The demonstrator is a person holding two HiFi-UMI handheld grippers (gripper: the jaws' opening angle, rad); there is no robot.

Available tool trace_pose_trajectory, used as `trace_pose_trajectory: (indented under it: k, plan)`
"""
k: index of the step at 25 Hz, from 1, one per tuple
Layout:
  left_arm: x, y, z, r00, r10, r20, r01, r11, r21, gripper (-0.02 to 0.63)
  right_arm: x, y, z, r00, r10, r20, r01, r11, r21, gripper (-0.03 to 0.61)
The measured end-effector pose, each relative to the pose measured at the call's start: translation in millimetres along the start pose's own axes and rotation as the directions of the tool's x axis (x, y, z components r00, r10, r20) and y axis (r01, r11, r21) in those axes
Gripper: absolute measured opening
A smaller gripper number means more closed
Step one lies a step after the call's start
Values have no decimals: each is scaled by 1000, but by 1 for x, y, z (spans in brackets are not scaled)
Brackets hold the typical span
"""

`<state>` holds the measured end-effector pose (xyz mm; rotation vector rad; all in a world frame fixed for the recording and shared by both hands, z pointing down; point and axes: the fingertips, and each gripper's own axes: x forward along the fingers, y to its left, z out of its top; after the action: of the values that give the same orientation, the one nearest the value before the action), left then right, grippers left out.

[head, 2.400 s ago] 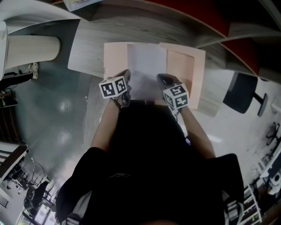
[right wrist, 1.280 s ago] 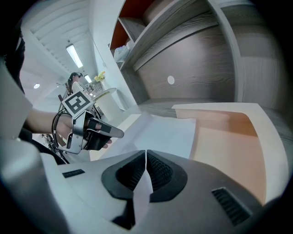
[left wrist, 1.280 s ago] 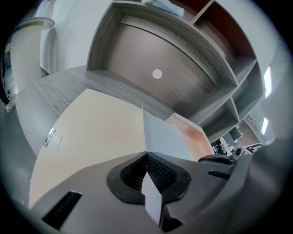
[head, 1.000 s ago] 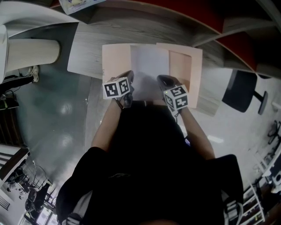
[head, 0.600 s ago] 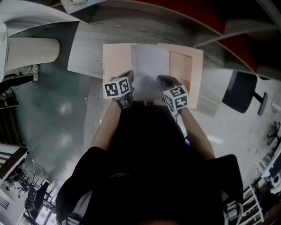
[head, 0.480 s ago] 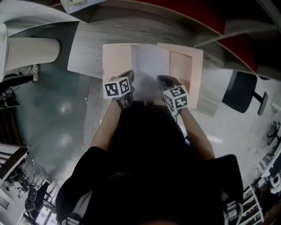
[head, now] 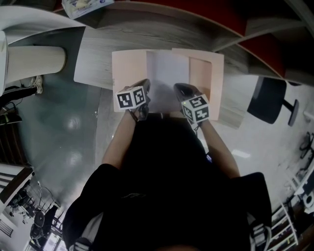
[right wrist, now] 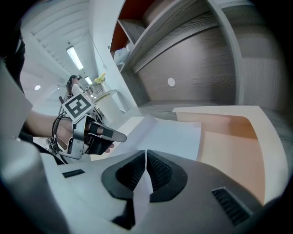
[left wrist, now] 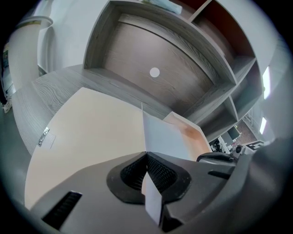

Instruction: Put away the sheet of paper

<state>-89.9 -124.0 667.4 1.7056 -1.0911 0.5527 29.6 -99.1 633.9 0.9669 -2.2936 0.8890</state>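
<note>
A white sheet of paper (head: 167, 78) hangs over an open peach folder (head: 128, 68) that lies flat on the grey wooden desk. My left gripper (head: 145, 87) is shut on the sheet's near left edge, and my right gripper (head: 177, 89) is shut on its near right edge. In the left gripper view the paper (left wrist: 162, 139) runs up from between the pads (left wrist: 158, 171) over the folder's left leaf (left wrist: 91, 132). The right gripper view shows the sheet (right wrist: 169, 135) pinched at the jaws, the folder's pocket leaf (right wrist: 233, 146) to the right, and the left gripper (right wrist: 116, 135) across from it.
The desk (head: 98, 63) has a raised back panel and shelf compartments (left wrist: 151, 68) behind the folder. A printed packet (head: 86, 6) lies at the far left of the desk. A dark chair (head: 267, 103) stands on the floor to the right.
The folder and sheet sit slightly further left and higher in the head view, a small shift of the camera. Both grippers keep their hold on the paper.
</note>
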Motion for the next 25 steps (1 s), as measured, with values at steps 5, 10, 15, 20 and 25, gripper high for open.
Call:
trace_pose_trajectory:
  k: [5, 10, 15, 20, 25]
  plan:
    - [5, -8, -1, 1000, -9, -5, 9, 1000, 11, 46, -6, -4, -2, 1000, -5, 6, 5, 1000, 9, 25]
    - [10, -19, -5, 1000, -19, -9, 19, 1000, 15, 46, -14, -8, -4, 1000, -11, 12, 11, 1000, 12, 25]
    - [10, -26, -11, 1000, -7, -1, 7, 1000, 5, 46, -19, -5, -2, 1000, -5, 21, 4, 1000, 22, 25]
    - [10, -25, -13, 1000, 5, -6, -5, 1000, 11, 46, -21, 2, 4, 1000, -2, 23, 2, 1000, 11, 25]
    - [12, -28, -16, 999, -7, -39, 8, 1000, 25, 46, -17, 5, 11, 1000, -29, 12, 28, 998, 50, 25]
